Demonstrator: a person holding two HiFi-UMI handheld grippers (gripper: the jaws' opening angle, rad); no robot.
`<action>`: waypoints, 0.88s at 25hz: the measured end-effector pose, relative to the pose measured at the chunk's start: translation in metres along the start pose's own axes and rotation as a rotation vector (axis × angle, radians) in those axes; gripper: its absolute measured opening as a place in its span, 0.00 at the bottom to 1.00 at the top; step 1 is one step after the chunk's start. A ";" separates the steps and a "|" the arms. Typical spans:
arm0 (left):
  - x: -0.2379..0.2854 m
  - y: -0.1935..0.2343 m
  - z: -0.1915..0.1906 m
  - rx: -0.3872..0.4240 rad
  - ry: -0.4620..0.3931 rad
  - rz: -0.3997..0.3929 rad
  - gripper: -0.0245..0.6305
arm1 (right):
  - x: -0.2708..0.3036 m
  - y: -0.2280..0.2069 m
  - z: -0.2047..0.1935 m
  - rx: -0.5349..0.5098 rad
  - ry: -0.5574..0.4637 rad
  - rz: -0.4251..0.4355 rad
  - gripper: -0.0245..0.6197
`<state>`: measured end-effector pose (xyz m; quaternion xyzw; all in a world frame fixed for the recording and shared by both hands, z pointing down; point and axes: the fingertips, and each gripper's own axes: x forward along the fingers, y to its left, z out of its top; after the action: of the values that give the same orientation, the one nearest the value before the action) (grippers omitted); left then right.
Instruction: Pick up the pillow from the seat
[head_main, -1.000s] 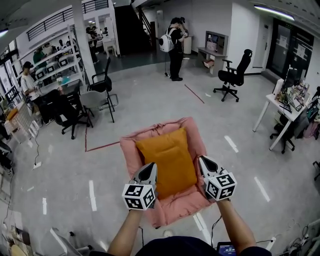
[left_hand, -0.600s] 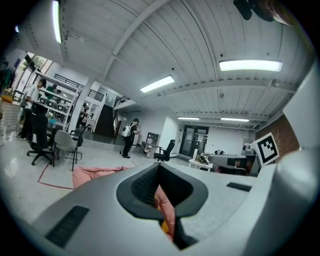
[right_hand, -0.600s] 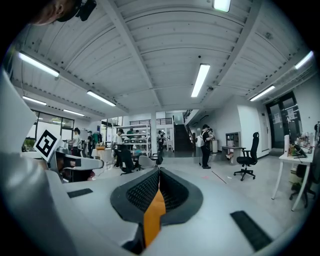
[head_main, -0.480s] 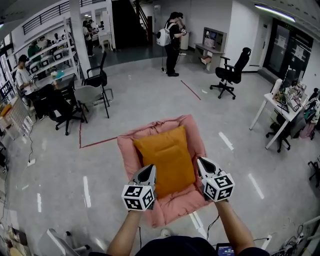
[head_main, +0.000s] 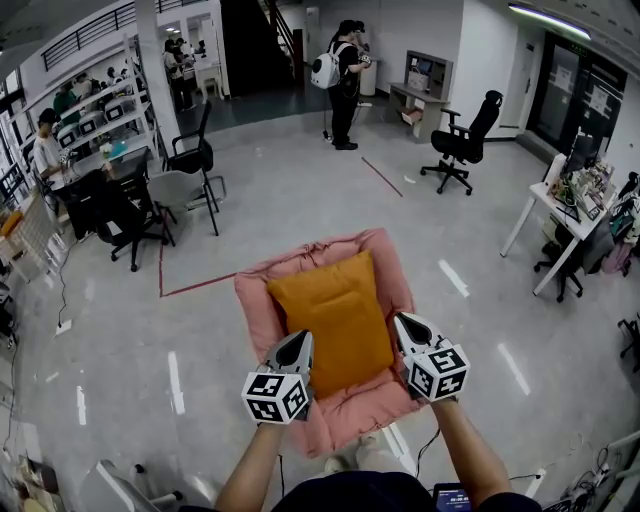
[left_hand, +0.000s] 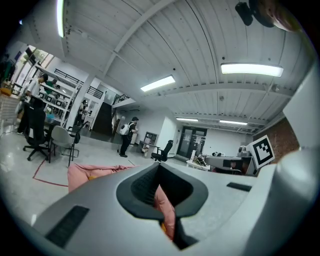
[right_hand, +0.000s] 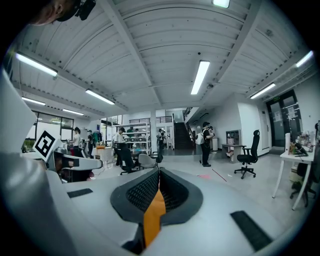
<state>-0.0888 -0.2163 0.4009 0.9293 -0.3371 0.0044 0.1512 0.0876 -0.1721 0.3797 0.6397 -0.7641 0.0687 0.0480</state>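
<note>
Orange and puffy, the pillow (head_main: 335, 320) lies in the middle of the pink seat (head_main: 258, 300), and pink shows all round it. The pink seat sits flat on the shiny grey floor (head_main: 300, 200). The left gripper (head_main: 297, 342) is over the seat's near left part, right at the pillow's edge. The right gripper (head_main: 408, 326) is over the seat's near right part, at the pillow's other edge. The near end of the pillow is between the two. In the left gripper view the jaws are squeezed tight, and a fold of the pink seat is pinched between them, with a tiny bit of orange under it. In the right gripper view the jaws are squeezed tight too, and a strip of the orange pillow is pinched between them. Two bare arms (head_main: 250, 470) reach toward the seat from its near side. A red line (head_main: 200, 290) on the floor runs up to the seat's left side. Far past the seat stands a person with a white backpack (head_main: 345, 80). A black office chair (head_main: 462, 148) is far past the seat on the right, and a grey chair (head_main: 180, 190) is past it on the left.
</note>
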 end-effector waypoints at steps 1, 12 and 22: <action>0.001 0.001 0.000 -0.001 0.000 0.002 0.04 | 0.002 0.000 0.000 -0.002 0.002 0.005 0.07; 0.024 0.001 -0.001 -0.011 -0.010 0.014 0.04 | 0.024 -0.018 -0.004 0.012 0.013 0.033 0.07; 0.057 -0.003 -0.014 -0.040 0.007 0.013 0.04 | 0.044 -0.043 -0.005 0.042 -0.007 0.093 0.07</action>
<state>-0.0415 -0.2460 0.4200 0.9239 -0.3426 0.0019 0.1707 0.1218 -0.2214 0.3941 0.6047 -0.7915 0.0846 0.0285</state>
